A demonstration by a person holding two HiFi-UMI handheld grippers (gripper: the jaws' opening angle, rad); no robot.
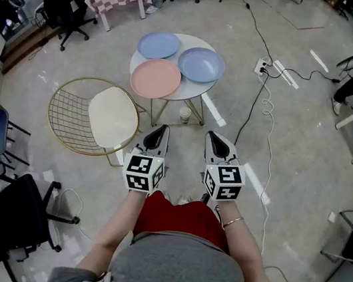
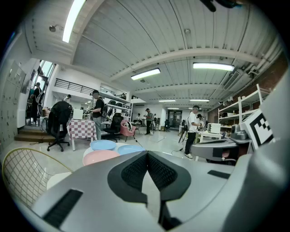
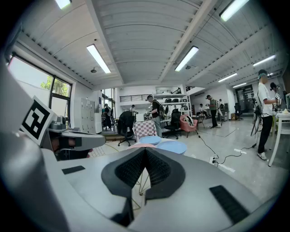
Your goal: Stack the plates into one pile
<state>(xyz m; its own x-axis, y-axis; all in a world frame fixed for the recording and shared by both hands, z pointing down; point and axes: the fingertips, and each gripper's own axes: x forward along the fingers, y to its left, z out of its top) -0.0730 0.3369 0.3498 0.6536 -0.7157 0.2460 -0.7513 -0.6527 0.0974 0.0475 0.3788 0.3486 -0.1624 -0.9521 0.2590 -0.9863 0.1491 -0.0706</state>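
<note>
Three plates lie side by side on a small round white table (image 1: 195,90): a pink plate (image 1: 156,78) at the near left, a light blue plate (image 1: 158,44) at the far left and a blue plate (image 1: 201,64) at the right. My left gripper (image 1: 158,131) and right gripper (image 1: 216,140) hover close to my body, well short of the table, both shut and empty. In the left gripper view the pink plate (image 2: 100,157) and blue plates (image 2: 103,145) lie ahead beyond the shut jaws. The right gripper view shows the blue plate (image 3: 172,147) ahead.
A gold wire chair with a white cushion (image 1: 111,117) stands left of the table. A paper cup (image 1: 184,114) sits on the floor under the table. A white power strip and cables (image 1: 270,69) run across the floor at the right. Office chairs and people stand farther off.
</note>
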